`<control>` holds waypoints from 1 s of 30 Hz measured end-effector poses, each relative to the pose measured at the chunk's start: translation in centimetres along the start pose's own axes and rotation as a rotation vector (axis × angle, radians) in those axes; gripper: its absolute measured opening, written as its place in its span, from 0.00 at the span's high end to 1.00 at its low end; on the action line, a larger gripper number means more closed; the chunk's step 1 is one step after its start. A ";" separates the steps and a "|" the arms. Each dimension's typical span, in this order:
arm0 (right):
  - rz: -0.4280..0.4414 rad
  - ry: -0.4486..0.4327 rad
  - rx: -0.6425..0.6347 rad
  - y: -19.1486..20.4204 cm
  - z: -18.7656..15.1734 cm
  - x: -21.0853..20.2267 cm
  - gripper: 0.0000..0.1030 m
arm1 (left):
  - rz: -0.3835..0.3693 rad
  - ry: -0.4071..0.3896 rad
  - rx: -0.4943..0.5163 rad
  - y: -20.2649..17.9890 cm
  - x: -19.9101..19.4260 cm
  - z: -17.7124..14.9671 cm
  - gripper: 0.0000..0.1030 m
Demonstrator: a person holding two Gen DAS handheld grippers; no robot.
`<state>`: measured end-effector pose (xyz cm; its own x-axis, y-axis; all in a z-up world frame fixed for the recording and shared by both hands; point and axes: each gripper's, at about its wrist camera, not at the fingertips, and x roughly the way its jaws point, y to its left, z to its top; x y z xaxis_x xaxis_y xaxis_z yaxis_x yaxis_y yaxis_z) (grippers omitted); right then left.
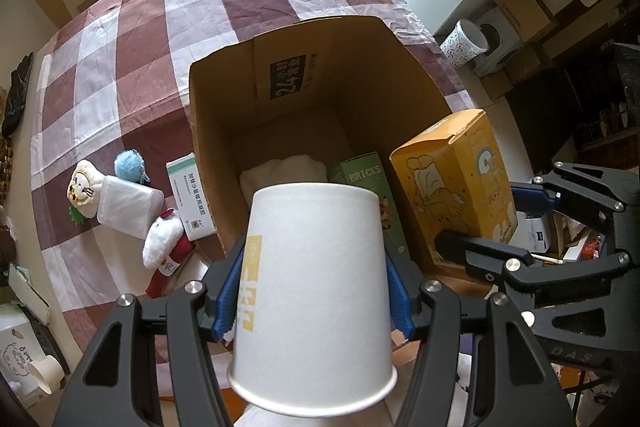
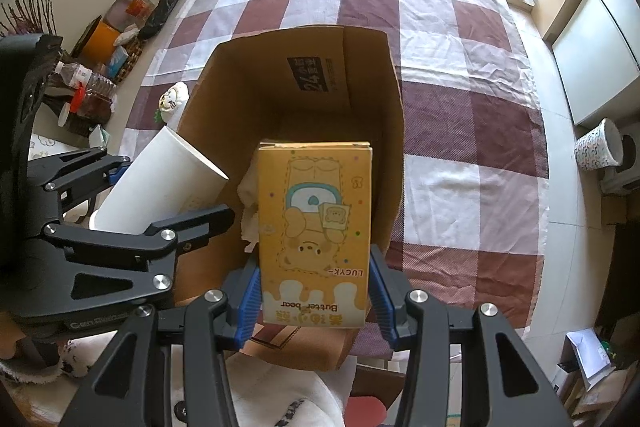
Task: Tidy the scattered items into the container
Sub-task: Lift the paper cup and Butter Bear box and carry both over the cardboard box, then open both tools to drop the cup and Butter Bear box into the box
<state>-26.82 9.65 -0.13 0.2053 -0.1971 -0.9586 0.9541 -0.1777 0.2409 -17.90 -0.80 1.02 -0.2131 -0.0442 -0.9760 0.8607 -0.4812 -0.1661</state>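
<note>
Left tongs point(image 1: 316, 301) pinching the cup point(image 1: 316, 291) low centre, light and crushable so grip gently mid-wall, right tongs point(image 2: 314, 291) clamping the stiff yellow box point(image 2: 316, 227), both over the carton point(image 1: 224, 131).

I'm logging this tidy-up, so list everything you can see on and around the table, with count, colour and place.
cardboard box: one, brown, open, on the checked tablecloth.
paper cup: one, white with yellow print, upside down, above the box's near edge.
Butter bear carton: one, yellow, above the box opening.
BRICKS box: one, green, inside the box.
towel: one, white, inside the box.
plush toys: three, white, blue, white and red, left of the box.
clear cup: one, lying among the plush toys.
medicine box: one, white and green, against the box's left side.
bin: one, white patterned, on the floor.
left claw: black with blue pads, shut on the paper cup.
right claw: same colours, shut on the carton.
</note>
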 end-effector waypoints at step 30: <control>-0.062 -0.017 0.009 0.3 0.0 -1.7 0.49 | -0.052 0.009 -0.048 1.0 -0.7 -0.2 0.24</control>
<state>-26.91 9.98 1.54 0.1416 -0.2020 -0.9691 0.9629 -0.1990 0.1821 -16.82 -1.09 1.57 -0.2546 -0.0123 -0.9670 0.8698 -0.4399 -0.2234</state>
